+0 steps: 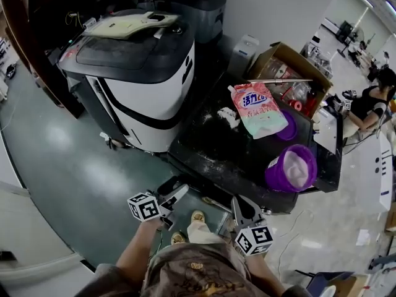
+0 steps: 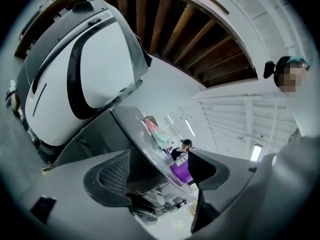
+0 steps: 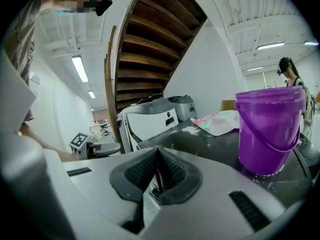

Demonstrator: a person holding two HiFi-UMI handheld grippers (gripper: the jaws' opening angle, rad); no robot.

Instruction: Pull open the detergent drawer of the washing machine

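The washing machine (image 1: 139,73) is white with a dark top and stands at the upper left of the head view, on the green floor; I cannot make out its detergent drawer. It also fills the left of the left gripper view as the washing machine (image 2: 75,79). My left gripper (image 1: 173,193) hangs low in front of me, well short of the machine, and the left gripper (image 2: 162,173) is open with nothing between its pads. My right gripper (image 1: 240,206) is beside it near the table's front edge; the right gripper (image 3: 157,176) is shut on nothing.
A black table (image 1: 210,147) stands right of the machine, with a pink detergent bag (image 1: 257,109), a purple bucket (image 1: 291,169) and a cardboard box (image 1: 291,73). A second machine (image 1: 192,5) stands behind. A person (image 1: 371,104) sits at the far right.
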